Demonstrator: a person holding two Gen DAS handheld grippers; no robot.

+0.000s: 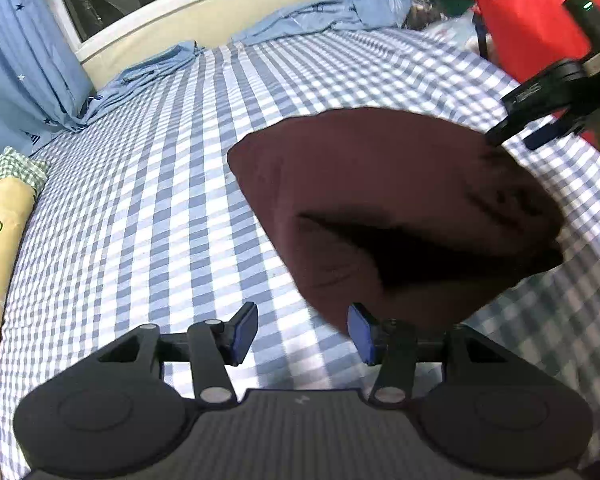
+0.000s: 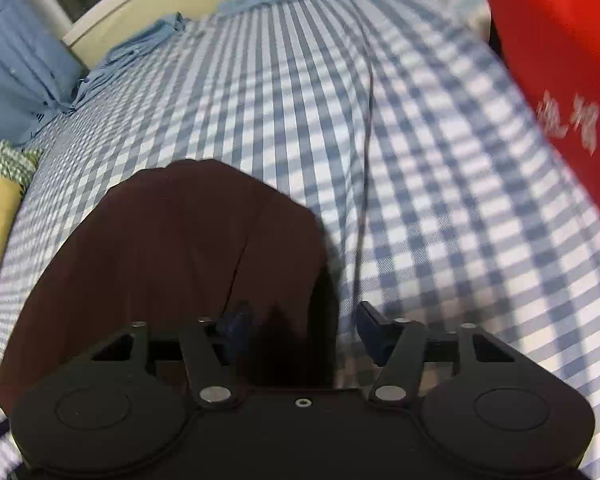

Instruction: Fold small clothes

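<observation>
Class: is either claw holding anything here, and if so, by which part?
Nothing is held. Both the left claw and right claw are open; the maroon cloth lies on the checked sheet.

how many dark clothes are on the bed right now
1. A dark maroon folded cloth garment lies on the blue-and-white checked bedsheet, right of centre in the left wrist view. Others may be hidden outside the frames.

Left hand-held gripper (image 1: 303, 332): matte black body, two round side discs, ribbed centre panel, silver pivot screws on angled link arms, blue pads on fingers (image 1: 245, 332). Right hand-held gripper (image 2: 303, 332): same black build, smooth centre with one small screw hole
</observation>
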